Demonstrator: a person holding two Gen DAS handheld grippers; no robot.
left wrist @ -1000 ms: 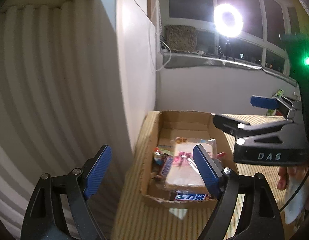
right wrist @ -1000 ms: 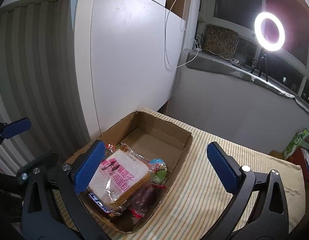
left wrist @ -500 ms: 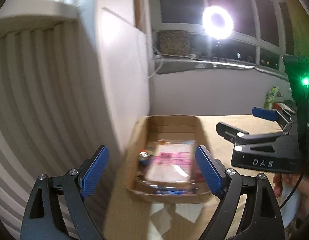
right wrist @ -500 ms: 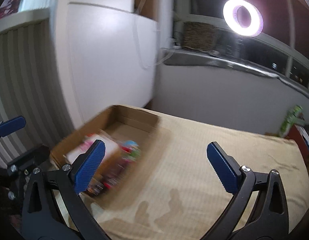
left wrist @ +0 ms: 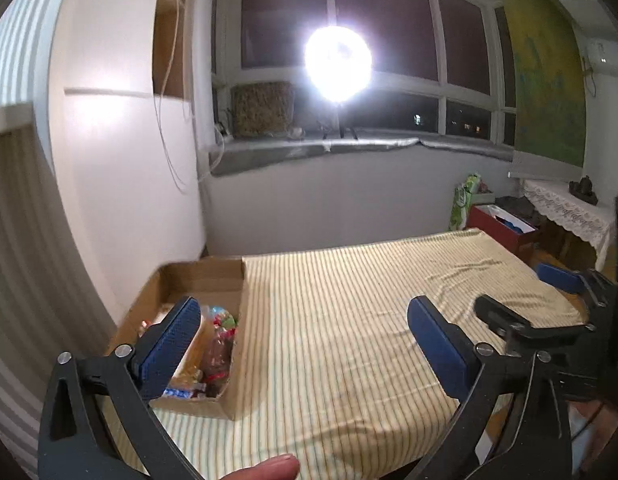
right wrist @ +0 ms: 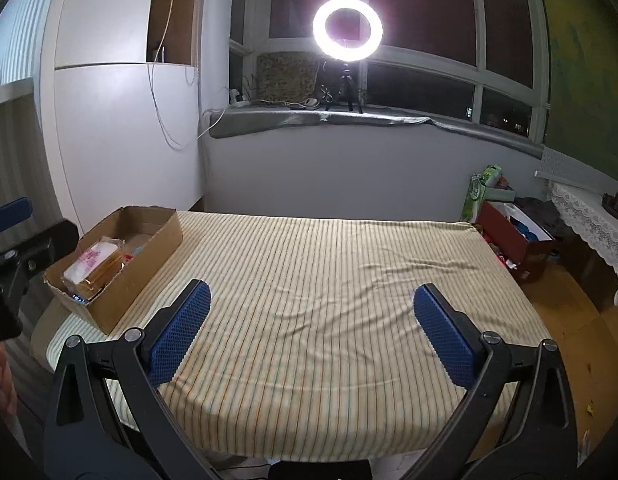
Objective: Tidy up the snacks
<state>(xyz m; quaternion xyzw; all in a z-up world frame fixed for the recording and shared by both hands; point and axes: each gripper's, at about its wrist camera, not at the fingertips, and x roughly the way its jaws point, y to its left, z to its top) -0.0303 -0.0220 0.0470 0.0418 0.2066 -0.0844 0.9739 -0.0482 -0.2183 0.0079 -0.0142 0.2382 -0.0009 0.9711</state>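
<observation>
A brown cardboard box (right wrist: 147,258) sits at the left end of the striped tablecloth (right wrist: 329,280). It holds a bagged bread loaf (right wrist: 93,262) and several small wrapped snacks (left wrist: 219,344). The box also shows in the left wrist view (left wrist: 201,278). My left gripper (left wrist: 305,340) is open and empty, above the cloth just right of the box. My right gripper (right wrist: 311,322) is open and empty, over the middle of the cloth, well right of the box.
A ring light (right wrist: 347,28) on a tripod stands on the windowsill. A red box (right wrist: 517,240) and a green pack (right wrist: 479,192) sit past the table's right end. A lace-covered side table (right wrist: 589,216) is at far right. A white cabinet (right wrist: 121,132) stands behind the box.
Both grippers have drawn back and swung right, away from the box. The box was close under them and now lies at the left of each view. Both stayed open and empty.
</observation>
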